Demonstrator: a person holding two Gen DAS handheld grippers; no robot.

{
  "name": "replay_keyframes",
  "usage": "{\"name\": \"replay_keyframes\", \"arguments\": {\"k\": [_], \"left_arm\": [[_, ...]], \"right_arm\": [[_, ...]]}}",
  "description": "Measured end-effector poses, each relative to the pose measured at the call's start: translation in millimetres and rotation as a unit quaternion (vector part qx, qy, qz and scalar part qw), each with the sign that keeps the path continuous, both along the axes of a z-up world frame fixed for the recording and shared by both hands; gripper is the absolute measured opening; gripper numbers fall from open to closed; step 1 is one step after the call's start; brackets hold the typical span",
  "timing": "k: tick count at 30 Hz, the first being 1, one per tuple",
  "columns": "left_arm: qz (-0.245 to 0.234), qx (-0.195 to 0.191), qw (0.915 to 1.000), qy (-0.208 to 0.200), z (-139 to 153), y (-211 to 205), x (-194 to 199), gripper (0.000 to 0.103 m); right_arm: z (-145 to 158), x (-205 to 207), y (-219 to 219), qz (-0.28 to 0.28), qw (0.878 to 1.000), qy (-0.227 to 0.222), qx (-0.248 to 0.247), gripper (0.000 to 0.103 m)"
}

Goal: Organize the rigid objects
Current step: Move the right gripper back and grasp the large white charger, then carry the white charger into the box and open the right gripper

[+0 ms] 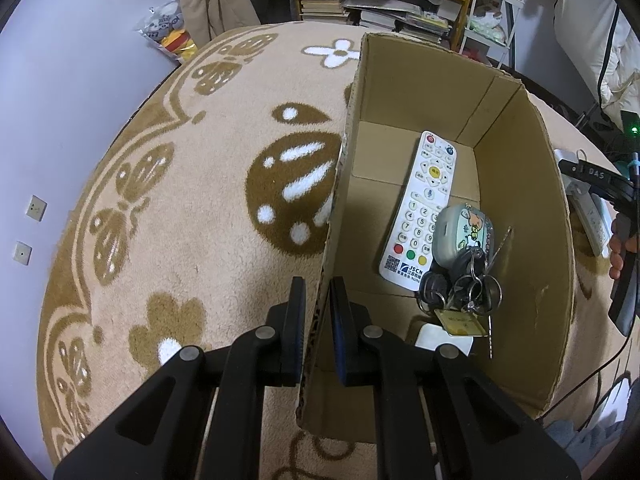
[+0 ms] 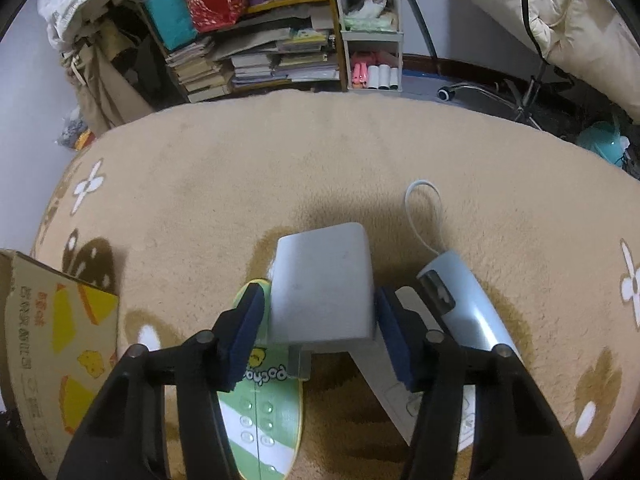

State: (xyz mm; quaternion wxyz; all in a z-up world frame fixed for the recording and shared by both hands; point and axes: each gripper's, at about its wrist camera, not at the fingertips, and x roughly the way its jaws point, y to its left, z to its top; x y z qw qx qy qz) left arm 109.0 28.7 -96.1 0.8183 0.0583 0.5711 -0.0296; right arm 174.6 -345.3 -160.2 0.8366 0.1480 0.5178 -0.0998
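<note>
The right tongs (image 2: 318, 330) straddle a pale grey block (image 2: 322, 286), apparently a charger or adapter, with a blue pad close against each flank. Whether the pads are already pressing cannot be told, though they look just at its sides. The block looks like hard, smooth plastic: stiff, fairly light, likely a little slippery, so taking it across its two flat flanks, as the pads stand, seems the sound hold. It is boxy with rounded edges and plain on top, and it rests partly over a green-and-white striped flat gadget (image 2: 266, 412) on the rug (image 2: 360, 152). Just beside it to the right lie a white flat device (image 2: 404, 392) and a light blue rounded one (image 2: 468, 304) with a white cord loop (image 2: 424, 216).

The left tongs (image 1: 317, 312) are pressed together on the near wall of the cardboard box (image 1: 520, 240), steadying it. Inside lie a small white block (image 1: 442, 340) nearest, then a bunch of keys (image 1: 464, 288) with a cartoon fob, then a white remote (image 1: 420, 208).
</note>
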Motion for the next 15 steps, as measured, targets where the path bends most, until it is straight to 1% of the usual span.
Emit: {"name": "replay_keyframes", "arguments": {"k": [4, 6, 7, 8, 12, 15], "left_arm": [[0.003, -0.005, 1.0000, 0.002, 0.8, 0.6, 0.3, 0.012], [0.002, -0.005, 1.0000, 0.001, 1.0, 0.9, 0.5, 0.012], [0.002, -0.005, 1.0000, 0.001, 1.0, 0.9, 0.8, 0.012], [0.002, -0.005, 1.0000, 0.002, 1.1, 0.9, 0.8, 0.012], [0.004, -0.009, 0.9999, 0.002, 0.6, 2.1, 1.4, 0.012], [0.005, -0.010, 0.9999, 0.001, 0.0, 2.4, 1.7, 0.012]], "right_arm": [[-2.3, 6.6, 13.4, 0.024, 0.998, 0.015, -0.051, 0.061], [-3.1, 8.1, 17.8, 0.032, 0.997, 0.022, -0.067, 0.061], [-3.6, 9.3, 19.0, 0.035, 0.996, 0.029, -0.077, 0.056], [-4.1, 9.9, 20.4, 0.036, 0.995, 0.037, -0.090, 0.056], [-1.1, 6.4, 22.0, 0.027, 0.994, 0.044, -0.097, 0.056], [3.6, -5.2, 21.6, 0.023, 0.996, 0.034, -0.080, 0.056]]}}
